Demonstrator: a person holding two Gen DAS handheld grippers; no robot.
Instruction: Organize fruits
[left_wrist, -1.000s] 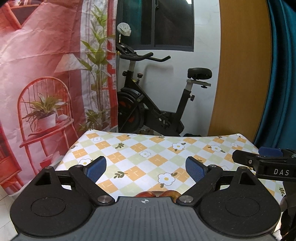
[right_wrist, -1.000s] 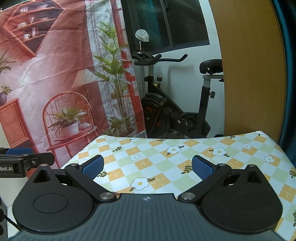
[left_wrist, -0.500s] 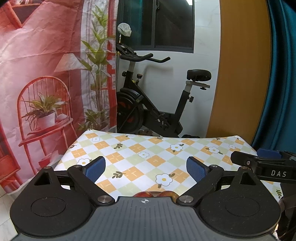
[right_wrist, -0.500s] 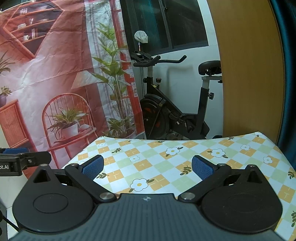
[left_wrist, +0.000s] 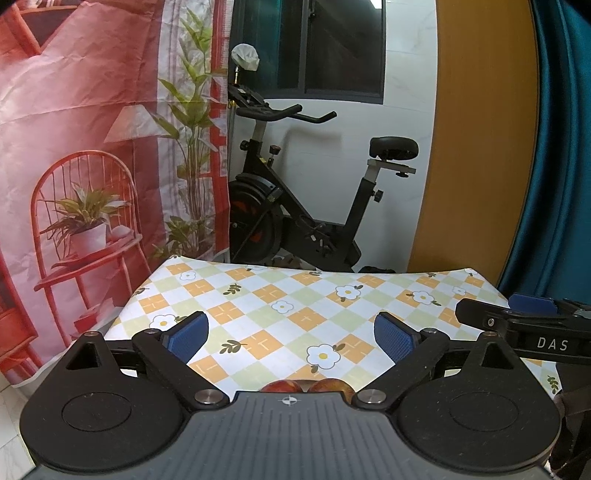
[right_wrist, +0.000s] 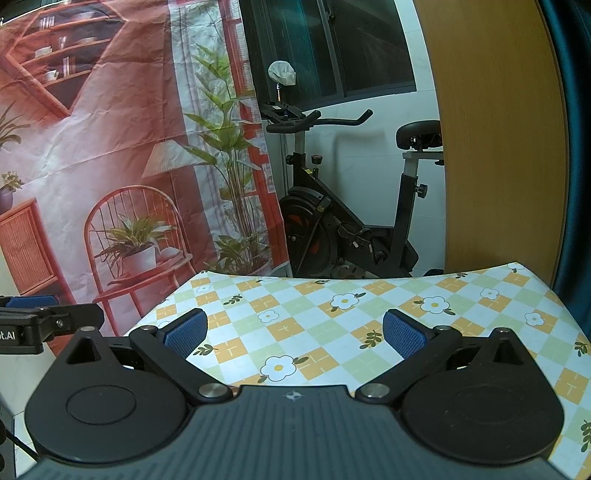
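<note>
Left tool (left_wrist: 288, 334): fingers spread wide, blue pads (left_wrist: 188, 335) well apart, nothing between them. It hangs above the tabletop (left_wrist: 258, 295), which is covered by a checked cloth with white flowers and orange squares.

Fruit: two reddish round fruits (left_wrist: 306, 386) lie side by side on the cloth, just at the front edge of the left tool's body, between the bases of its fingers. Only their tops show (kind of fruit cannot be told; apples or peaches by colour). They sit behind the pads, not between them, and no contact with the fingers is visible.

Right tool (right_wrist: 295, 332): also spread wide, pads (right_wrist: 404, 334) well apart, holding nothing. It hangs over the same cloth, further to the right. No fruit shows in the right wrist view.

Each tool appears at the edge of the other's view: the right tool (left_wrist: 524, 325) enters the left wrist view from the right side, black with white lettering, and the left tool (right_wrist: 40, 321) shows at the left margin of the right wrist view.

Background: an exercise bike (left_wrist: 314, 206) stands beyond the far edge of the tabletop, before a white wall and dark window. A printed red backdrop (left_wrist: 85, 155) with chair and plants hangs at left; a wooden panel (left_wrist: 476, 147) and teal curtain (left_wrist: 554, 166) at right
</note>
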